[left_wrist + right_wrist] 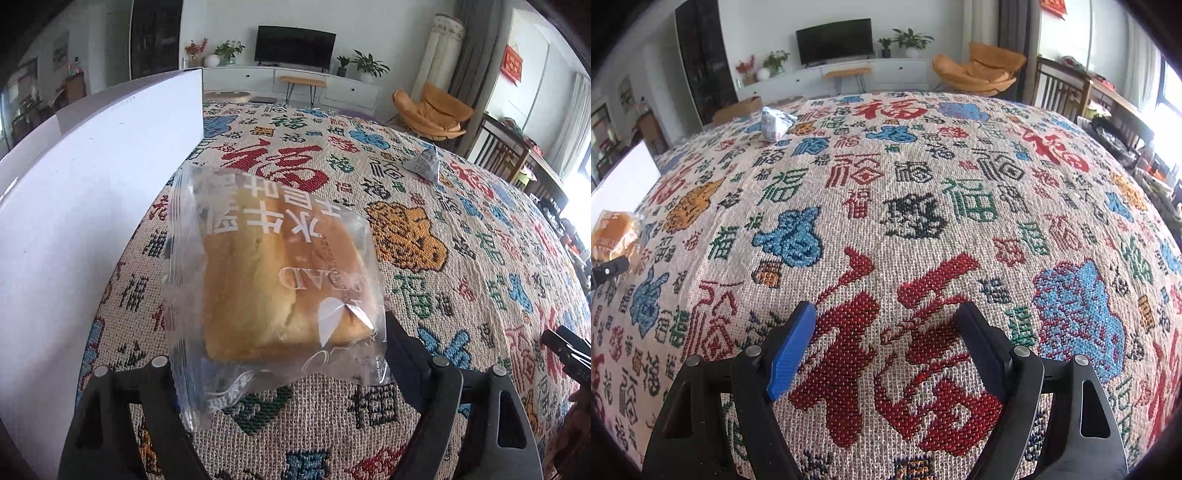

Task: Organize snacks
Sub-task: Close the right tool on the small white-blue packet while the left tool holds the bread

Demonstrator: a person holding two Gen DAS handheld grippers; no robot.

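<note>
A clear packet of golden bread [280, 280] with white lettering fills the space between the fingers of my left gripper [299, 314]. It hides the left finger, and the right finger [400, 339] touches the wrapper's edge. The packet sits over the patterned cloth [461, 258], right beside a white box [92, 184]. The right wrist view shows the same bread [613, 236] at the far left with a black finger [605, 271] under it. My right gripper [886, 310] hovers open over the cloth [923, 155] with nothing between its blue pads.
A small triangular silver snack packet [424, 162] lies farther back on the cloth, also seen as a white packet [775, 123]. The white box [628, 181] stands at the table's left side. A brown carton [738, 109] sits at the far edge. The other gripper's tip [565, 350] shows at the right.
</note>
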